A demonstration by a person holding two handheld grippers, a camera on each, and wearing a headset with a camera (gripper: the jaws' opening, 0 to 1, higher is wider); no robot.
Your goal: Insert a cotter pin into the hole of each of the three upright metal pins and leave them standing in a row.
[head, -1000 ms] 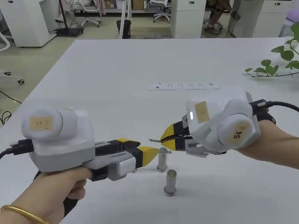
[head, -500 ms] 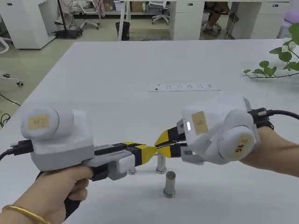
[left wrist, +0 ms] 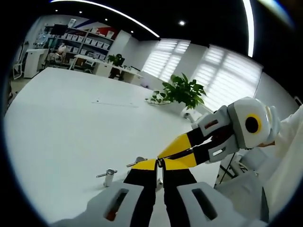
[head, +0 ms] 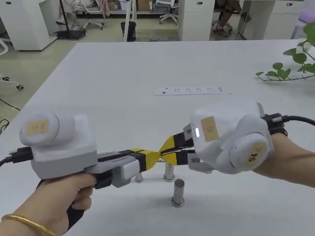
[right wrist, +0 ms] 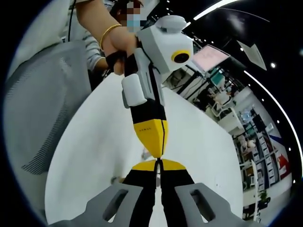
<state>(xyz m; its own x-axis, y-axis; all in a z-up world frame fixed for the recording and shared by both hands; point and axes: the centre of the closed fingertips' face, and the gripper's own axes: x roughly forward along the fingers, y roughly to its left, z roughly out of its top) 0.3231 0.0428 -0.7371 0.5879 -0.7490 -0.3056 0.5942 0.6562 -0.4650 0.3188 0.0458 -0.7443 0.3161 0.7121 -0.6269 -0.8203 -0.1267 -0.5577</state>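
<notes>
Left gripper (head: 153, 157) and right gripper (head: 166, 151) point at each other, tips meeting (both jaw pairs pressed closed), bodies held roughly level.

Power strip (head: 192, 90) and leafy plant (head: 280, 73) lie on white table (head: 113, 73).

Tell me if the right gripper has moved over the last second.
Yes. Judged against the upright metal pin, the right gripper has slid slightly left in the head view, its tips now meeting those of the left gripper.

Closed left claw (left wrist: 160, 165), right claw (left wrist: 166, 156) touching its tip, metal pin (left wrist: 110, 177) on table (left wrist: 57, 118)
</notes>
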